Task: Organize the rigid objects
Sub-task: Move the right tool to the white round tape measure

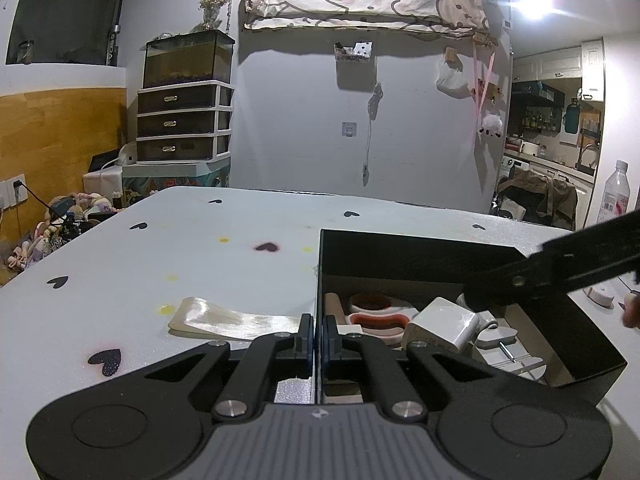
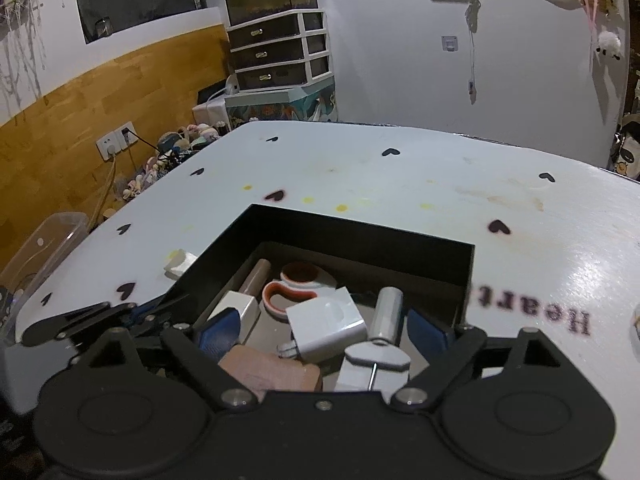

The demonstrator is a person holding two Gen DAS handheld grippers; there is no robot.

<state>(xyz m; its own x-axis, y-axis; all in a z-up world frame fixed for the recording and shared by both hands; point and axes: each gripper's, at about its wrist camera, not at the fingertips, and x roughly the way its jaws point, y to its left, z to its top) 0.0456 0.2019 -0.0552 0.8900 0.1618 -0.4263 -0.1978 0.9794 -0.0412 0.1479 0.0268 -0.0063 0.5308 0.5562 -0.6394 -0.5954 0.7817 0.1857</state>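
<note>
An open black box (image 1: 440, 256) (image 2: 360, 240) sits on the white table with black hearts. Inside lie a white charger block (image 1: 442, 324) (image 2: 328, 324), a white-and-orange curved piece (image 1: 376, 320) (image 2: 288, 292), a grey cylinder (image 2: 388, 312), a wooden stick (image 2: 256, 276) and a brown pad (image 2: 272, 372). My left gripper (image 1: 319, 332) (image 2: 160, 314) is shut on the box's left wall, pinching its thin edge. My right gripper (image 2: 324, 334) hangs open and wide over the box, above the charger block, with nothing pressed between its blue pads.
A glossy cream strip (image 1: 228, 318) lies on the table left of the box. A small white object (image 1: 600, 296) sits right of it, near a person's fingers (image 1: 632, 312). A plastic bottle (image 1: 614, 192) stands far right. A clear bin (image 2: 44, 248) is off the table's left edge.
</note>
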